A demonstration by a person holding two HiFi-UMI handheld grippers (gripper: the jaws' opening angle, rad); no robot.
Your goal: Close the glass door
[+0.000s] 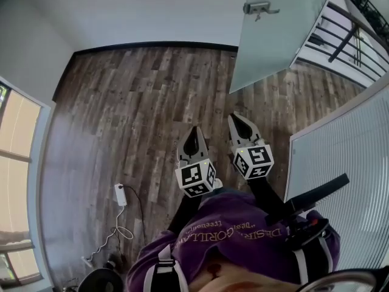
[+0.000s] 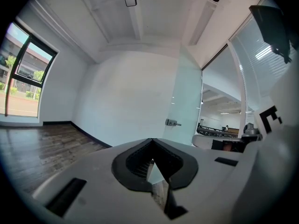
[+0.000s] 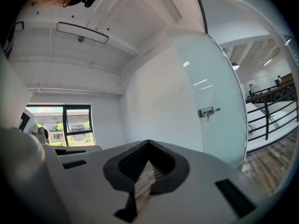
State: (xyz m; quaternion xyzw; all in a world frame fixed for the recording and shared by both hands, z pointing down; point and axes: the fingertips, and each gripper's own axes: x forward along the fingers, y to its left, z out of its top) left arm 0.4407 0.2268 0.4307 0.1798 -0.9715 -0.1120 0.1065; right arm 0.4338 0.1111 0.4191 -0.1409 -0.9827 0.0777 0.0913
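At the head view's upper right, the pale green frosted glass door [image 1: 273, 35] carries a silver metal handle [image 1: 260, 8]. The wood-plank floor [image 1: 140, 114] is streaked dark brown and grey. The white left gripper [image 1: 193, 131] and white right gripper [image 1: 234, 118] bear cubes [image 1: 196, 179] patterned in black-and-white squares. At the bottom, the purple shirt [image 1: 243, 224] shows pale lettering.

Your left gripper [image 2: 152, 140]: jaws closed tip to tip, nothing between them.

Ahead of the fingertips, slightly right, the frosted glass door [image 2: 187, 97] stands swung open, well apart from them. Its metal handle [image 2: 173, 122] sits just above and right of the tips. A white wall [image 2: 126, 97] fills the view straight beyond the fingers.

Left of the fingers you have the wooden floor [image 2: 37, 146] and a dark-framed window [image 2: 23, 73].

Close on the right is a white marker cube [image 2: 273, 120]. Between it and the door edge a railing [image 2: 217, 134] shows in a bright hall.
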